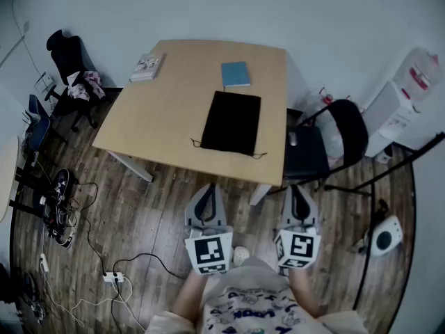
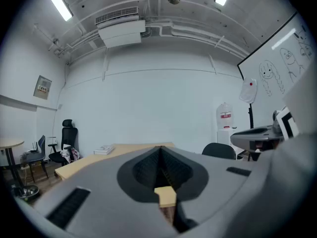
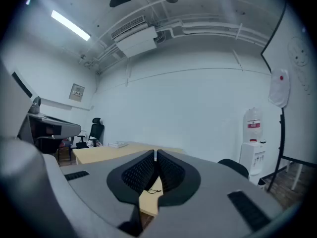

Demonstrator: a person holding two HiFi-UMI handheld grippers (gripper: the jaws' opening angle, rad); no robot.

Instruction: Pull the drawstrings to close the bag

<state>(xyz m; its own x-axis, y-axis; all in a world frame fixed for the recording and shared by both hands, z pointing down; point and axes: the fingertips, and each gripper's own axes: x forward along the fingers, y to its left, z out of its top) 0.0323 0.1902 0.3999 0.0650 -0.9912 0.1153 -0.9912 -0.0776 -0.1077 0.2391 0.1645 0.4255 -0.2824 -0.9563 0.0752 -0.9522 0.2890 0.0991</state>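
Note:
A flat black drawstring bag [image 1: 231, 122] lies on the light wooden table [image 1: 160, 117], its mouth toward me. One thin drawstring [image 1: 197, 144] trails from its near left corner, and the other drawstring [image 1: 259, 155] from the near right. Both grippers hang in front of my body, over the floor and short of the table's near edge. The left gripper [image 1: 206, 199] is shut and empty, its jaws pressed together [image 2: 160, 148]. Only a thin slit parts the jaws of the right gripper [image 1: 300, 200], also shut and empty [image 3: 156, 156]. Both point at the table [image 3: 99, 153].
A blue notebook [image 1: 236, 74] and a stack of books [image 1: 146, 67] lie farther back on the table. A black office chair [image 1: 327, 141] stands at the table's right side, another chair [image 1: 69, 75] at far left. Cables and a power strip [image 1: 111, 277] lie on the floor at left.

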